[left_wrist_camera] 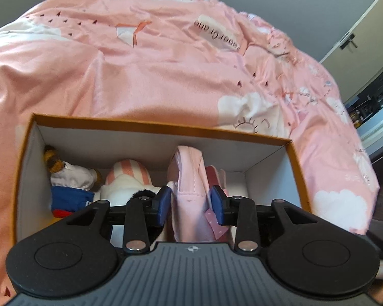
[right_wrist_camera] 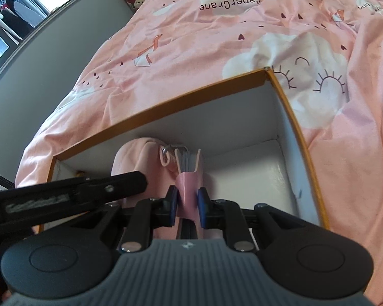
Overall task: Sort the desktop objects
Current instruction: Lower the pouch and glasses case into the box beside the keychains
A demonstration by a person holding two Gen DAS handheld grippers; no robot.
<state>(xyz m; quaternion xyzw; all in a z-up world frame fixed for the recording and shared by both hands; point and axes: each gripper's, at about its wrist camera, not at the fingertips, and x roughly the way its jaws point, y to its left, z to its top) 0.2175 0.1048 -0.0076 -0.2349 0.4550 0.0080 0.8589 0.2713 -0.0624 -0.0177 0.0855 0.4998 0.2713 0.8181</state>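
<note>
While the orange-rimmed box (left_wrist_camera: 163,127) sat on the pink bedspread (left_wrist_camera: 140,71), the left gripper (left_wrist_camera: 191,205) reached down into it with its blue pads (left_wrist_camera: 164,205) pressed against either side of a pink fabric pouch (left_wrist_camera: 189,178), which stood upright between them. Just left of that claw lay the plush toys (left_wrist_camera: 125,181), and just right of it, beside the pouch, stood a darker pink item. The right gripper (right_wrist_camera: 187,202) was clamped on a small pink-covered notebook (right_wrist_camera: 189,178) standing on end inside the same box (right_wrist_camera: 160,105), its grey page edges showing above the fingers, with the pouch (right_wrist_camera: 138,155) immediately to the claw's left and bare white box floor to its right.
</note>
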